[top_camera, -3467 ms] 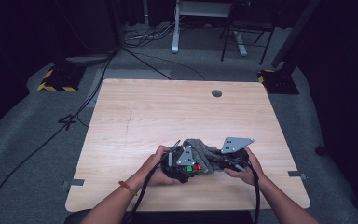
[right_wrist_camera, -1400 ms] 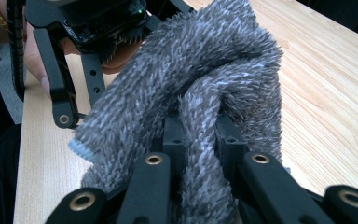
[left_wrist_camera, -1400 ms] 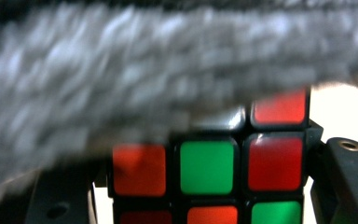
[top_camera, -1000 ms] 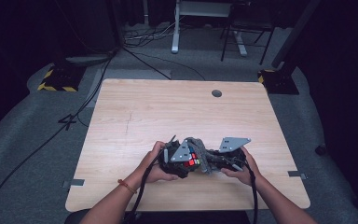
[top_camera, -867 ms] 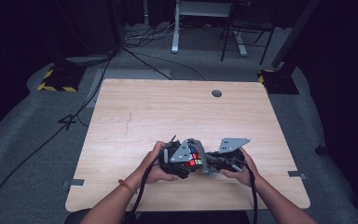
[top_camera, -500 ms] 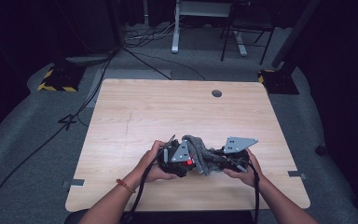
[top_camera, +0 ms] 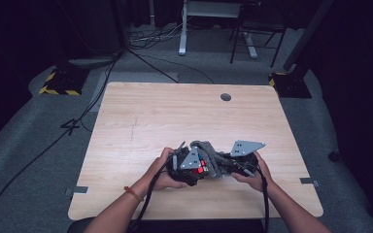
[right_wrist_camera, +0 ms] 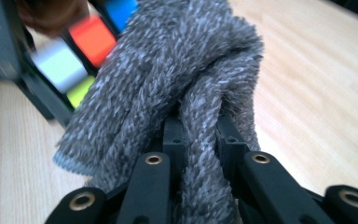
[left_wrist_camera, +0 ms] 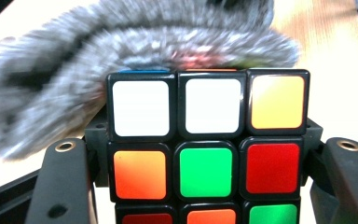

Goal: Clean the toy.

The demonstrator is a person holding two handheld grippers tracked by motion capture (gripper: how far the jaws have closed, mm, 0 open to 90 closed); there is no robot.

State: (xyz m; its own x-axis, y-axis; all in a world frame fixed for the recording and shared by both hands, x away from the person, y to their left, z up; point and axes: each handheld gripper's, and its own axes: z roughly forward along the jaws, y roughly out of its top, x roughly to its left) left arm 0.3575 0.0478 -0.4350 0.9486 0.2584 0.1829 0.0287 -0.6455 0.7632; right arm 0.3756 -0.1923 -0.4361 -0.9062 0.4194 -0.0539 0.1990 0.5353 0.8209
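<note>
Near front edge of wooden table (top_camera: 141, 116): left gripper (top_camera: 187, 165) clamped on puzzle cube (left_wrist_camera: 207, 144), held squarely between both black jaws, white, yellow, orange, green and red stickers facing its camera. Right gripper (top_camera: 235, 165) clenched on grey fuzzy cloth (right_wrist_camera: 182, 79), bunched between its jaws. Cloth pressed against cube's far face, draped over its top edge, bridging both grippers.

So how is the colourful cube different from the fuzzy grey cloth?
The cube is hard, boxy and covered in white, orange, green and red squares; the cloth is soft, floppy and grey all over. The cube sits squarely between the left tool's jaws, while the cloth hangs bunched from the right tool. Both are gripped, touching each other above the table.
</note>
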